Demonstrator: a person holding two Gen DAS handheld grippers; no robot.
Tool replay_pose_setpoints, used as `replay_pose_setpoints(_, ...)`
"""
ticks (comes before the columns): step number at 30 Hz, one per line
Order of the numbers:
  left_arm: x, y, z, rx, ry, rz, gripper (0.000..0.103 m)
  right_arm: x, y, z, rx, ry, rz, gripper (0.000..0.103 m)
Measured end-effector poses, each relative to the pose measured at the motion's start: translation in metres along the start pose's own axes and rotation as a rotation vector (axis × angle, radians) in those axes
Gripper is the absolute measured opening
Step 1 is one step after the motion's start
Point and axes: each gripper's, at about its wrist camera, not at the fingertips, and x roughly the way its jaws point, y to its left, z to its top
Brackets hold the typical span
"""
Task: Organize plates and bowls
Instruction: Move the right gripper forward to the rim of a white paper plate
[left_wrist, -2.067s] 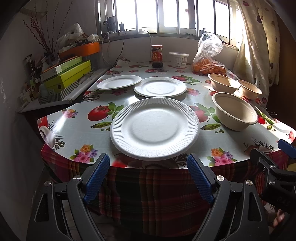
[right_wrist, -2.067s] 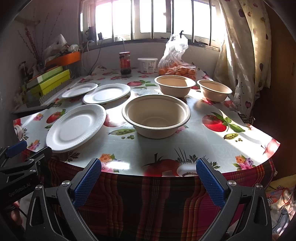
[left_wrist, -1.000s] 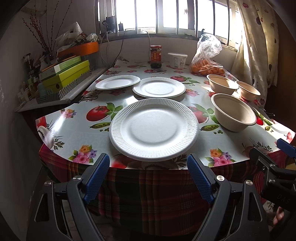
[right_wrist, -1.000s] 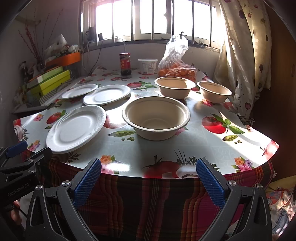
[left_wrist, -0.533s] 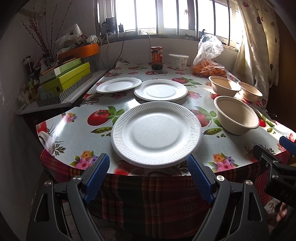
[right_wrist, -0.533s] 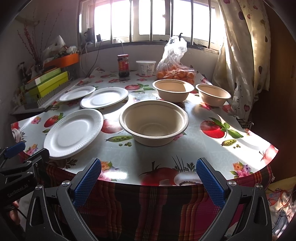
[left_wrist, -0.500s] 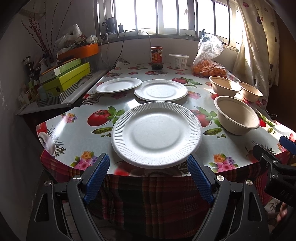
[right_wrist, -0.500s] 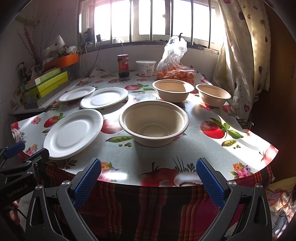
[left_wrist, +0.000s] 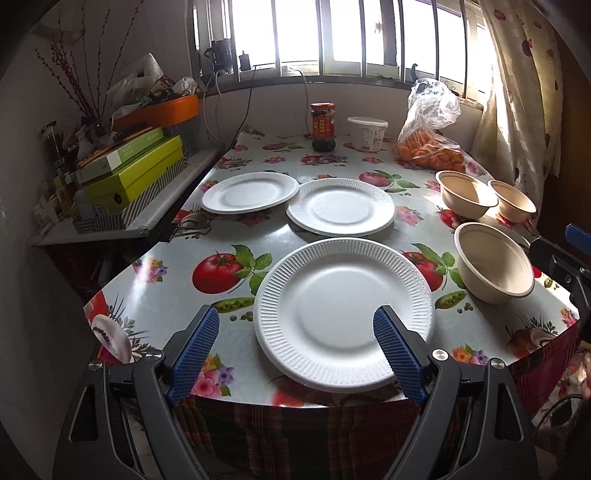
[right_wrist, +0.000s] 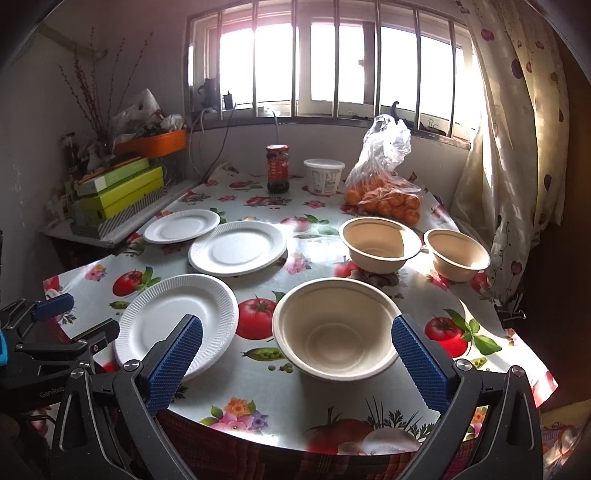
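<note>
here, a fruit-print tablecloth (left_wrist: 229, 273) sits beneath a barred window (right_wrist: 325, 62).

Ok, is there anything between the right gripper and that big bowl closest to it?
Nothing visible. The right gripper is open, its blue fingers either side of the big bowl in its own view, with only bare tablecloth in front. The nearest plate sits off to the left, clear of the path.

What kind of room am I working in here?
Probably a home dining corner: a table under a fruit-print oilcloth, a barred window with a curtain, and a bag of oranges.
</note>
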Motion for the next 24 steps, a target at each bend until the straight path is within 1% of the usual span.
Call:
replay_pose_setpoints(2,0.005,0.01,0.009,0.002,0.004,0.024,0.086,0.008,0.0,0.014,-0.01,0.009,0.034,0.103)
replay_pose_setpoints(6,0.019,0.037,0.027,-0.056,0.039,0.018,0.086,0.023,0.003,0.039,-0.054,0.019,0.081,0.103)
replay_pose_setpoints(7,0.022,0.043,0.03,-0.07,0.039,0.012,0.086,0.027,0.003,0.045,-0.063,0.017,0.089,0.103)
replay_pose_setpoints(9,0.026,0.052,0.036,-0.09,0.039,0.026,0.086,0.037,0.003,0.056,-0.073,0.036,0.109,0.103)
replay_pose_setpoints(11,0.029,0.058,0.043,-0.101,0.03,0.003,0.086,0.044,0.003,0.066,-0.084,0.044,0.14,0.103)
replay_pose_setpoints(14,0.037,0.065,0.054,-0.117,0.039,-0.029,0.086,0.06,0.004,0.078,-0.114,0.072,0.154,0.103)
replay_pose_setpoints(16,0.046,0.068,0.062,-0.135,0.054,-0.058,0.086,0.073,0.003,0.085,-0.115,0.103,0.166,0.099)
replay_pose_setpoints(17,0.051,0.069,0.065,-0.136,0.062,-0.065,0.086,0.08,0.002,0.088,-0.113,0.119,0.17,0.094)
replay_pose_setpoints(19,0.06,0.068,0.072,-0.134,0.07,-0.054,0.086,0.095,-0.002,0.093,-0.105,0.156,0.196,0.093)
replay_pose_setpoints(20,0.064,0.066,0.075,-0.126,0.071,-0.054,0.086,0.103,-0.004,0.095,-0.098,0.18,0.196,0.092)
replay_pose_setpoints(22,0.075,0.062,0.082,-0.116,0.077,-0.05,0.086,0.12,-0.007,0.097,-0.084,0.225,0.22,0.086)
replay_pose_setpoints(24,0.087,0.059,0.088,-0.108,0.092,-0.071,0.079,0.136,-0.009,0.097,-0.082,0.258,0.218,0.077)
